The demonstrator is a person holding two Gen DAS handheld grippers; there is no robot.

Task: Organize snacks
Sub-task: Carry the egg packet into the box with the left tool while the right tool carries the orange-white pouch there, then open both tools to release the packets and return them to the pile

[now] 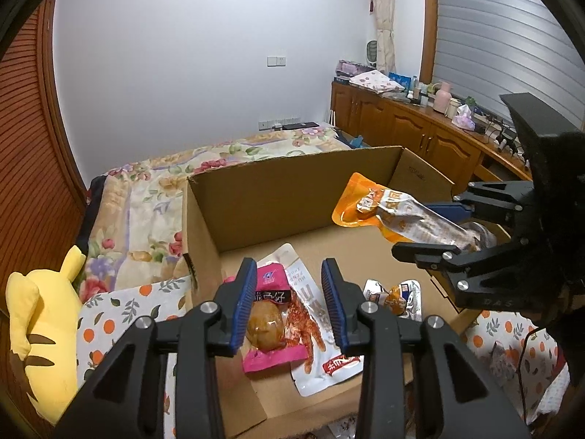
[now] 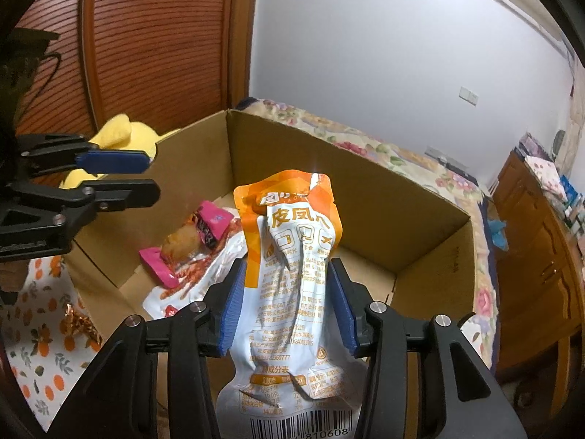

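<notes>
One cardboard box [image 1: 278, 197] sits on orange-print cloth [image 1: 109, 314] beside a floral bed [image 1: 153, 183]

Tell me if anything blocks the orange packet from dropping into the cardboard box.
Nothing visible does. The right gripper holds the orange packet above the open box. The pink packet and white packet lie farther left, leaving bare floor below.

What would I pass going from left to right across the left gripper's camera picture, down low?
Yellow plush toy → pink snack packet between the left gripper → small silver snack packet → right gripper holding the orange-and-white snack pouch.
</notes>
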